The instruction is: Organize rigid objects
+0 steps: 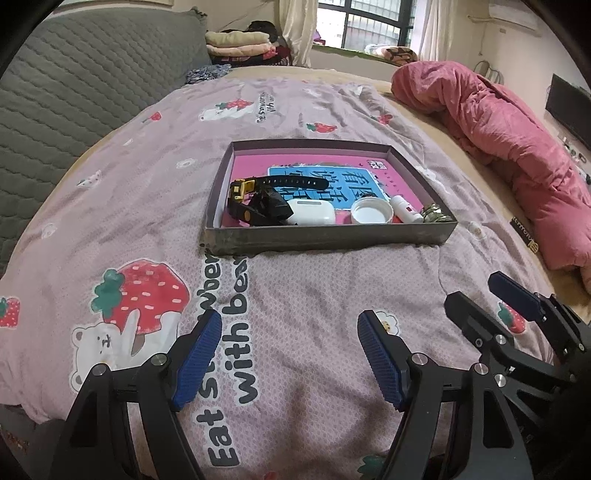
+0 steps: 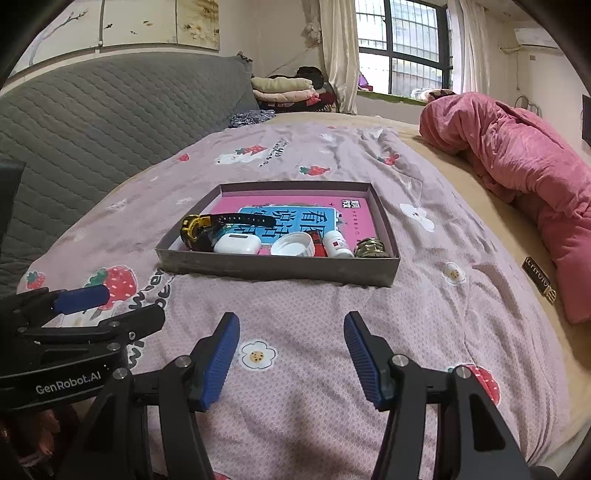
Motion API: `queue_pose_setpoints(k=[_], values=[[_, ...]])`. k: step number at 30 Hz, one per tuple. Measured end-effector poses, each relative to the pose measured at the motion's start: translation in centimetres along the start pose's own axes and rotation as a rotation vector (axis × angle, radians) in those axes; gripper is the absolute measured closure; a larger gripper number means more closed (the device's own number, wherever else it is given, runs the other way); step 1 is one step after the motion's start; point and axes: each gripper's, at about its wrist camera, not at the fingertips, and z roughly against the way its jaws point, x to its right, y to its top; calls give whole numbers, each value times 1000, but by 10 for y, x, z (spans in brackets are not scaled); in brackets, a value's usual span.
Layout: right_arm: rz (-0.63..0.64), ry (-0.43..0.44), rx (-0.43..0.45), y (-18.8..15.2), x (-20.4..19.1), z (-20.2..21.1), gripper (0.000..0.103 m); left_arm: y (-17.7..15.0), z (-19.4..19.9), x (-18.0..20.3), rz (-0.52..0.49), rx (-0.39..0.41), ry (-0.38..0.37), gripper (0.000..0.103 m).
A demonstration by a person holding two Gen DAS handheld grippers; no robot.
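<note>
A shallow grey box [image 1: 325, 236] lies on a pink bedspread [image 1: 295, 295] printed with strawberries, bears and lettering, which covers a bed. The floor of the box is taken up by a pink book [image 1: 255, 166] with a blue panel of large characters. Along the near wall of the box stands a row of small things: at the left, a black watch [image 1: 258, 201] with a yellow-edged case, its strap stretching toward the middle of the box; touching it on the right, a white earbud case [image 1: 312, 212]; next, a white bottle cap [image 1: 371, 213] lying with its hollow side up; then a small white bottle [image 1: 406, 209] with a red label, lying on its side; and, in the near right corner, a dull brass-coloured round thing [image 1: 437, 214] whose nature cannot be told. The left gripper [image 1: 290, 356] hovers over the bedspread, well short of the box, with its blue-padded jaws spread apart and nothing between them. The right gripper [image 2: 291, 358] hangs beside it, likewise short of the box, jaws parted and empty. In each wrist view the other gripper shows at the edge of the frame. A rumpled pink quilt [image 1: 498, 147] lies along the right side of the bed, a grey quilted headboard [image 1: 92, 81] stands on the left, and folded blankets [image 1: 240, 42] and a barred window [image 1: 369, 22] appear beyond the far end.
</note>
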Motion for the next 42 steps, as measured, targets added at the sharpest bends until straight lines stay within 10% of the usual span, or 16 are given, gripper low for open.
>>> queue_pose_setpoints(k=[42], values=[[7, -38, -63, -21, 10, -34, 45, -14, -43, -9, 18, -39, -1, 26]])
